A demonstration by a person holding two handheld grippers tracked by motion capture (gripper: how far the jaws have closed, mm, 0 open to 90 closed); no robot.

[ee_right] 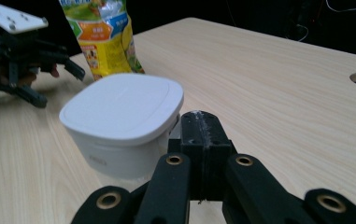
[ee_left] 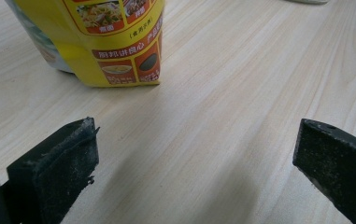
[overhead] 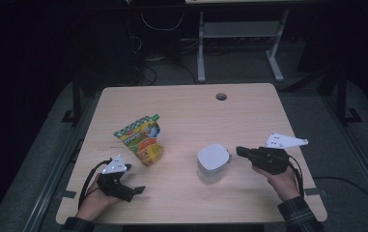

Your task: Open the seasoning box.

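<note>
A yellow and green food pouch [overhead: 142,140] stands on the wooden table [overhead: 196,106], left of centre. A white box with a shut lid [overhead: 212,162] stands to its right. My left gripper [overhead: 133,179] is low over the table near the front left, open, with the pouch [ee_left: 115,42] just ahead of its wide, empty jaws [ee_left: 194,149]. My right gripper [overhead: 239,151] is shut, its tips [ee_right: 199,123] close against the right side of the white box [ee_right: 119,112]. Whether they pinch any part of the box is hidden. Past the box, the right gripper view takes in the pouch [ee_right: 105,37] and the left gripper [ee_right: 60,88].
A round cable hole [overhead: 221,96] is cut in the table near its far edge. Beyond the table, in the dark, stand a grey metal frame [overhead: 239,43] and loose cables on the floor. The far half of the tabletop is bare wood.
</note>
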